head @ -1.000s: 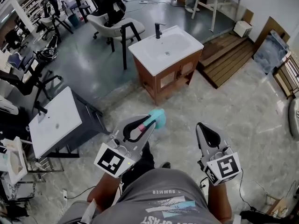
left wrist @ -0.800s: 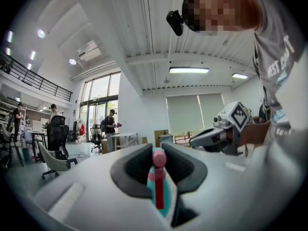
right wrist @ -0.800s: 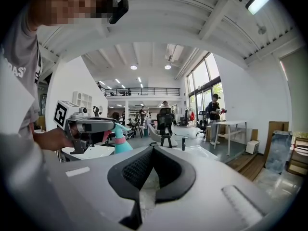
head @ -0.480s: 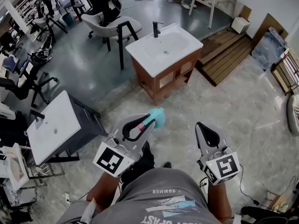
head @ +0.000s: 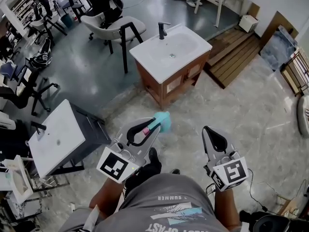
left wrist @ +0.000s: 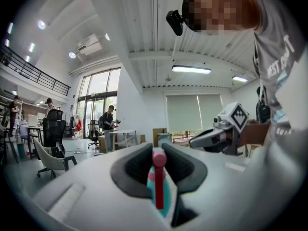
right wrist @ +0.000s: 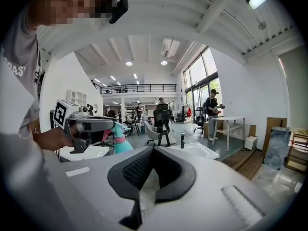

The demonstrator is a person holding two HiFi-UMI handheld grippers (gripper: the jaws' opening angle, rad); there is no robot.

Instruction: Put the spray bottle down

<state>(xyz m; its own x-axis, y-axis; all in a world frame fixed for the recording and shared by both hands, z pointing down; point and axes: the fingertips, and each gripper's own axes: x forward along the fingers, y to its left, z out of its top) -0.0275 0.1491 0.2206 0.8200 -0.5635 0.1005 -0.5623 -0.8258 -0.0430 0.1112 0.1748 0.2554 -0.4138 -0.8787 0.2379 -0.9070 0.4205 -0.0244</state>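
Grey workshop floor gives way to a paler marbled patch underfoot, with chairs and tables at the far edge and two basin units close by: a white washbasin on a wooden cabinet ahead, and a white-topped grey unit to the left. The left gripper is clamped on the spray bottle at its pink neck and trigger, and the teal body sticks out past the jaw tips, lying close to level. It hangs in mid-air over the floor, with no surface beneath it. The right gripper has its jaws together on nothing and is held beside the left one. The chief risk, as I judge it, is letting go too soon: any easing of the jaws here would drop the bottle onto hard floor. A grip so near the trigger could also press it and spray, or let the heavier body swing and slip. When a top is reached, the bottle needs turning upright first. Set down on the basin's sloping bowl or close to its black tap, it would likely tip over or roll.
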